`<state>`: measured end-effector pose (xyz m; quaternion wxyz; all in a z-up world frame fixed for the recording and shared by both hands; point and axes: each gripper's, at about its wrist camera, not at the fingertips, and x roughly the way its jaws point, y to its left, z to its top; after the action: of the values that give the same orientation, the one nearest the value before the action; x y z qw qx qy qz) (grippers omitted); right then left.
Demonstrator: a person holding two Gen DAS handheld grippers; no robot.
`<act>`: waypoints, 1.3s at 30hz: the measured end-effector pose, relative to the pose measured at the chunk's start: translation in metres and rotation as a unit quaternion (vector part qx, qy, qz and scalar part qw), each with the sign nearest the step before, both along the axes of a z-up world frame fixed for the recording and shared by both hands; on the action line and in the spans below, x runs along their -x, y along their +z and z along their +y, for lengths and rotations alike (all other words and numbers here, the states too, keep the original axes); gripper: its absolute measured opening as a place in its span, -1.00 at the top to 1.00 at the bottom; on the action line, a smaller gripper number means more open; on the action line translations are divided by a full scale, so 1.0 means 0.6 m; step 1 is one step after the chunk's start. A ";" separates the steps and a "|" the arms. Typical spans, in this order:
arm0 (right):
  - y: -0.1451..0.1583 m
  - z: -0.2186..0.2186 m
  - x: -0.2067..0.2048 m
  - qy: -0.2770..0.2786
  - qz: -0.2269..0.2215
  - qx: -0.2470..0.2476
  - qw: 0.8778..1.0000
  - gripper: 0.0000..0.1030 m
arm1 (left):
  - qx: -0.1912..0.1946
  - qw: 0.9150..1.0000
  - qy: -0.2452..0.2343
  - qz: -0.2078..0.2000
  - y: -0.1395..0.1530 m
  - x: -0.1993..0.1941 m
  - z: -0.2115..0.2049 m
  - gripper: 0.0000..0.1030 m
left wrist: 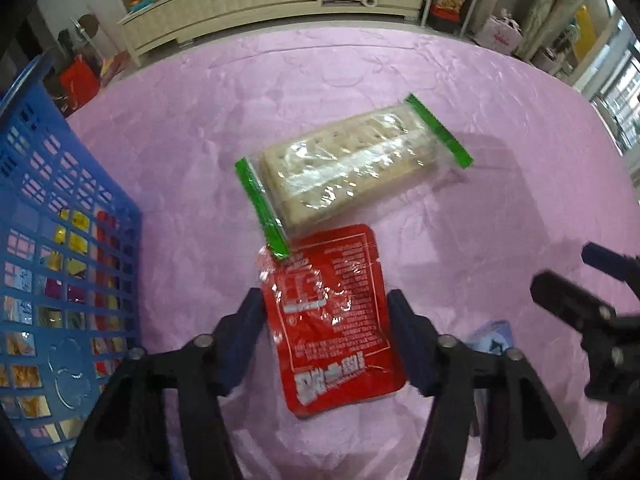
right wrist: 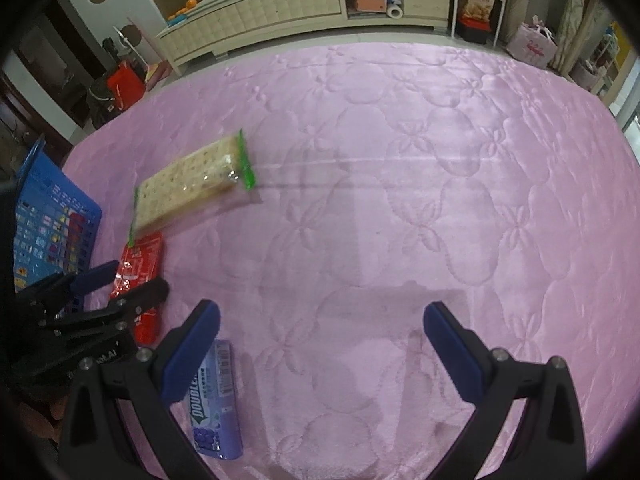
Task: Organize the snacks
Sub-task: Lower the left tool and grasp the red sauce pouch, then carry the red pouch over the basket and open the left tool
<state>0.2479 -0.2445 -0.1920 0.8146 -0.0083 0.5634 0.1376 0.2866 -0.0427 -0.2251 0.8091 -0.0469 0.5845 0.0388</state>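
one pink quilted cloth spread across the whole surface, with a blue lattice basket of snacks at its left edge. next a clear cracker pack with green ends, touching the red sachet lying flat between the parted fingers of the left gripper, unclamped. smallest, a purple gum pack beside the right gripper, spread wide, holding nothing.

both grippers, left and right, jaws spread.
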 end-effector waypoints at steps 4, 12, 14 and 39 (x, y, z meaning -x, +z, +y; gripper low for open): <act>0.001 -0.008 0.002 -0.002 0.004 -0.007 1.000 -1.00 | 0.000 1.000 0.001 0.007 0.005 0.012 -0.013 0.19; 0.004 0.001 0.011 0.012 0.004 -0.011 1.000 -1.00 | -0.013 1.000 -0.016 0.004 0.010 0.024 -0.053 0.40; 0.004 0.006 0.012 0.018 0.003 -0.010 1.000 -1.00 | -0.005 1.000 -0.016 0.002 0.012 0.026 -0.052 0.42; 0.027 0.048 0.021 0.034 -0.025 -0.011 0.999 -0.99 | 0.021 0.995 -0.049 -0.085 0.119 0.078 -0.021 0.99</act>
<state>0.2354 -0.2155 -0.1761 0.8235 -0.0218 0.5404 0.1712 0.2399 -0.0552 -0.1535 0.8555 -0.0384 0.5161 -0.0179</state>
